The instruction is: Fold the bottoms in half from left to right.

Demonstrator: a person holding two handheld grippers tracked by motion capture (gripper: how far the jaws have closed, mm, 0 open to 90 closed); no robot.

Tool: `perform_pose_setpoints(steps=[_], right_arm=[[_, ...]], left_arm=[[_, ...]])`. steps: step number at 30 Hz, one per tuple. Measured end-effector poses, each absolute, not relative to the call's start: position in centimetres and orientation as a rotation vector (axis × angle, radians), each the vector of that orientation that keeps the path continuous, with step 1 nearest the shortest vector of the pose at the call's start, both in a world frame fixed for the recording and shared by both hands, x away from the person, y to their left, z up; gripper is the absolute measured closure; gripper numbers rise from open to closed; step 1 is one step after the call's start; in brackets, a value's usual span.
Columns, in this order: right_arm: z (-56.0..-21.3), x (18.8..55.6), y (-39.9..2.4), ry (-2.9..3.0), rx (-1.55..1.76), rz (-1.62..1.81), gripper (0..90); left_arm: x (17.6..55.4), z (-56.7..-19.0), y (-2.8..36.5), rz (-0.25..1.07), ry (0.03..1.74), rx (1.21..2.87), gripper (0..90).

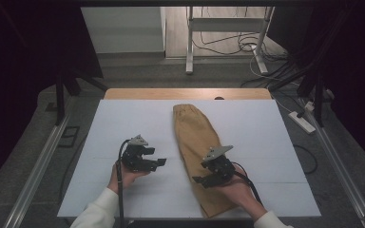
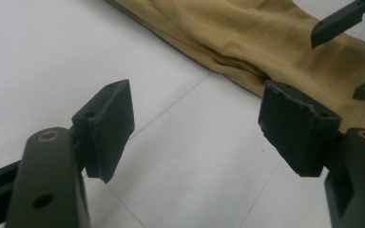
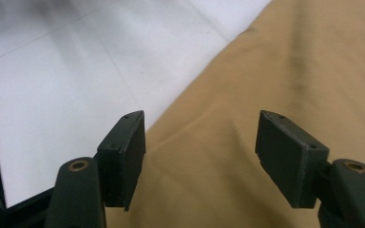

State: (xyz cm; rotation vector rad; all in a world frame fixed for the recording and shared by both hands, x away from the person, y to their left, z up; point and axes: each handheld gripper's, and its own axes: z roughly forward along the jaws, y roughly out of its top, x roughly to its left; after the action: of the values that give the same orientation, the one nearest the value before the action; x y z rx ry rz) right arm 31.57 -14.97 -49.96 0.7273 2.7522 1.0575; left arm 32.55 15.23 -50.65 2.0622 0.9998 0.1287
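Note:
A mustard-tan folded garment (image 1: pixel 195 133) lies lengthwise on the white table (image 1: pixel 123 123), its gathered waistband at the far end. My left gripper (image 1: pixel 160 162) hovers over bare table just left of the cloth, pointing toward it with its jaws open and nothing between them (image 2: pixel 197 123). The cloth's edge (image 2: pixel 247 33) lies just beyond its fingertips. My right gripper (image 1: pixel 199 179) sits over the near part of the garment, pointing left. Its jaws are open (image 3: pixel 202 152) above the tan fabric (image 3: pixel 266 71), apart from it. The right gripper's fingertips (image 2: pixel 337 21) also show in the left gripper view.
The white surface (image 3: pixel 76 61) extends left of the garment. A wooden strip (image 1: pixel 185 93) edges the table's far side. Metal rails (image 1: pixel 38 161) run along the left side, a power strip (image 1: pixel 303 122) and cables lie on the floor at right, and a frame leg (image 1: pixel 190 42) stands behind.

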Motion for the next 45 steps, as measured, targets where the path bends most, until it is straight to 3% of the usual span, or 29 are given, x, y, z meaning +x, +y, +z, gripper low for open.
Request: perform_pose_setpoints(steps=[20,30,35,45], right_arm=[[-51.8,30.0,-12.3,2.807,0.575,0.775,28.7],[-51.6,30.3,-12.6,2.805,0.635,0.735,33.2],[-51.4,30.2,-12.5,2.814,0.632,0.709,45.4],[-51.0,30.2,-13.0,2.802,0.637,0.662,80.4]], left_arm=[[32.7,-50.9,15.4,0.131,1.007,2.073,26.9],[32.6,-50.9,15.4,0.134,1.009,2.073,26.7],[32.6,-50.9,15.4,0.134,1.012,2.071,26.7],[32.6,-51.0,15.3,0.138,1.009,2.081,26.5]])
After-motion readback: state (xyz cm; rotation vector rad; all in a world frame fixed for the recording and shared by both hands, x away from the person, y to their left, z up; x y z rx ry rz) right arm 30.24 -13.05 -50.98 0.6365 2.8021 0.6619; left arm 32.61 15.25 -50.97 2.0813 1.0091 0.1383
